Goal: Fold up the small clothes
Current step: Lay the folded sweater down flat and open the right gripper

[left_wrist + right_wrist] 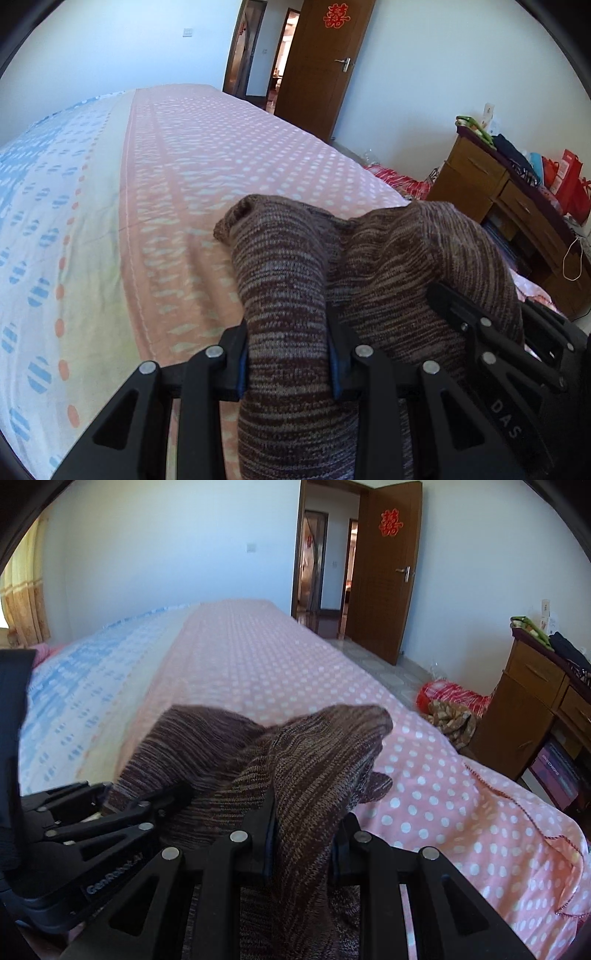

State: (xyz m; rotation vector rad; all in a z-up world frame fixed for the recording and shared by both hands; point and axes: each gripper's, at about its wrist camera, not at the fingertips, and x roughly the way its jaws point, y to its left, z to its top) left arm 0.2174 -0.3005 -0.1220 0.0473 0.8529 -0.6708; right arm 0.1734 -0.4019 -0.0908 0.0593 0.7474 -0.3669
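A brown striped knit garment (388,266) hangs bunched above the near end of the bed (184,177), held up at two places. My left gripper (288,354) is shut on one fold of it, the cloth filling the gap between the blue-padded jaws. Close on its right, my right gripper (465,314) grips another fold. In the right wrist view the knit garment (303,753) rises in a peak from my right gripper (304,838), which is shut on it. My left gripper (125,801) sits just to the left, partly buried in the cloth.
The bed's sheet is pink with white dots (424,794) on the right and blue-patterned (37,192) on the left. A wooden desk (491,192) piled with bags stands beyond the bed's right edge, with red bundles on the floor (450,698). An open wooden door (384,572) is at the back.
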